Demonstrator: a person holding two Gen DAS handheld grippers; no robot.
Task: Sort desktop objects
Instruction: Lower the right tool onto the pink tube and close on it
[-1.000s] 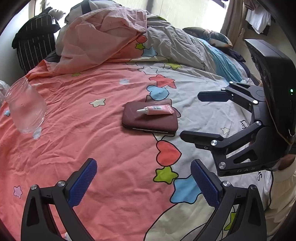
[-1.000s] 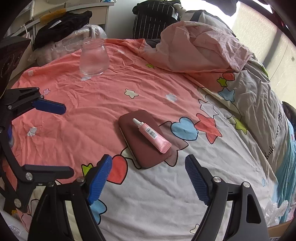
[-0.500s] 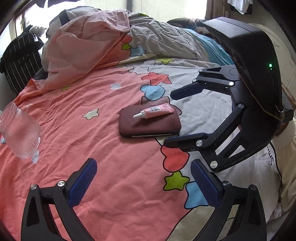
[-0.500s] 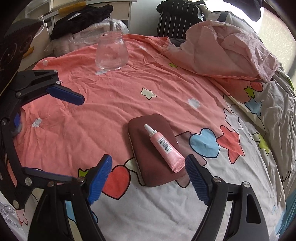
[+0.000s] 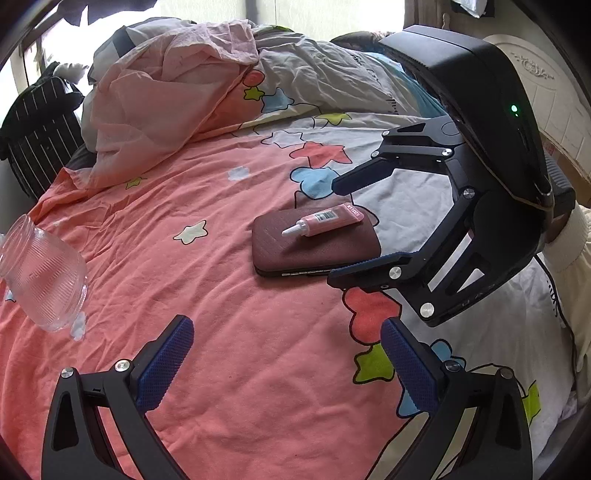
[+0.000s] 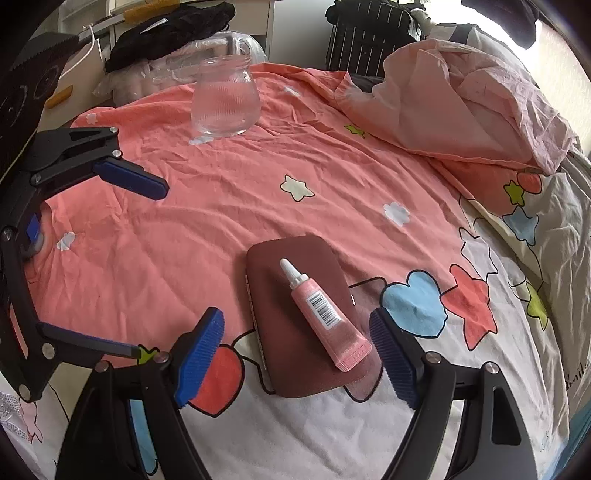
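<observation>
A pink tube [image 5: 325, 220] [image 6: 325, 314] with a white nozzle lies on a flat maroon case [image 5: 314, 254] [image 6: 275, 328] on the patterned bedspread [image 5: 221, 295]. My right gripper [image 6: 295, 319] [image 5: 335, 230] is open just above the case, its blue pads flanking the tube's crimped end without touching it. My left gripper [image 5: 284, 328] [image 6: 149, 268] is open and empty, hovering over the pink fabric short of the case. A clear ribbed glass jar [image 5: 44, 280] [image 6: 225, 103] stands upright on the bedspread, apart from both grippers.
A crumpled pink sheet [image 5: 166, 92] [image 6: 461, 96] is heaped at the far side of the bed. A black striped bag [image 5: 40, 122] [image 6: 369, 33] sits past the bed edge. Dark clothing and a plastic bag [image 6: 166, 29] lie behind the jar. A sleeve [image 5: 565, 236] shows behind the right gripper.
My right gripper has moved forward over the bed until its fingers flank the tube on the case. My left gripper has swung slightly, keeping open. Tube, case and jar have not moved.
</observation>
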